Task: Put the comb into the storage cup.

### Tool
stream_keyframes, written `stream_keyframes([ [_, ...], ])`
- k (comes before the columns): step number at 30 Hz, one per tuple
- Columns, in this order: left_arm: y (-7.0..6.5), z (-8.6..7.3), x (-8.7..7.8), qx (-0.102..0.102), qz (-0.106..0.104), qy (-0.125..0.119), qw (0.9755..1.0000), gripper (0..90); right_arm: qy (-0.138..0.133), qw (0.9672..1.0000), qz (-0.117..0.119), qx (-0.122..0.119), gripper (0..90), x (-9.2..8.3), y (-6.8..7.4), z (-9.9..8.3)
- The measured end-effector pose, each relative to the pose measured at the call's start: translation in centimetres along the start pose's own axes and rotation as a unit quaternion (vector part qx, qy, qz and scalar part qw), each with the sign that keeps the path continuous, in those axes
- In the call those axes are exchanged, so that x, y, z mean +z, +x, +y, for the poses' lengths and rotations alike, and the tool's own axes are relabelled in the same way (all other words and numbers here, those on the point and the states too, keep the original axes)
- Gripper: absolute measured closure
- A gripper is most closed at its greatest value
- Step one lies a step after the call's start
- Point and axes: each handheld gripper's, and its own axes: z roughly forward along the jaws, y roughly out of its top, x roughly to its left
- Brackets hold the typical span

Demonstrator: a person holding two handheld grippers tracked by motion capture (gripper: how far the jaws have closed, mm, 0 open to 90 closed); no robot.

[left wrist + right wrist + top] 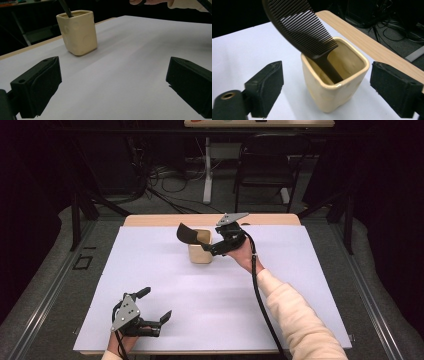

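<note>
A cream square cup stands at the far middle of the white sheet. A black comb rests handle-down inside it, its toothed end leaning out to the left. My right gripper is just right of the cup. In the right gripper view the cup and comb sit ahead of the right gripper, which is open and touches neither. My left gripper rests open near the front left edge. The left gripper view has the cup far beyond the open left gripper.
The white sheet covers most of a wooden table, whose bare strip shows along the far edge. Beyond it stand a black chair, a white table leg and cables on the floor.
</note>
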Motion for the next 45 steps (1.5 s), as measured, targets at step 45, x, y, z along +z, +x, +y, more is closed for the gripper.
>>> stream_keyframes([
  [45,-0.2,-0.1,-0.6,-0.001,0.007,0.001,1.0000,0.2,0.029,0.9994,0.006,0.017,0.0,-8.7,0.3,-6.3],
])
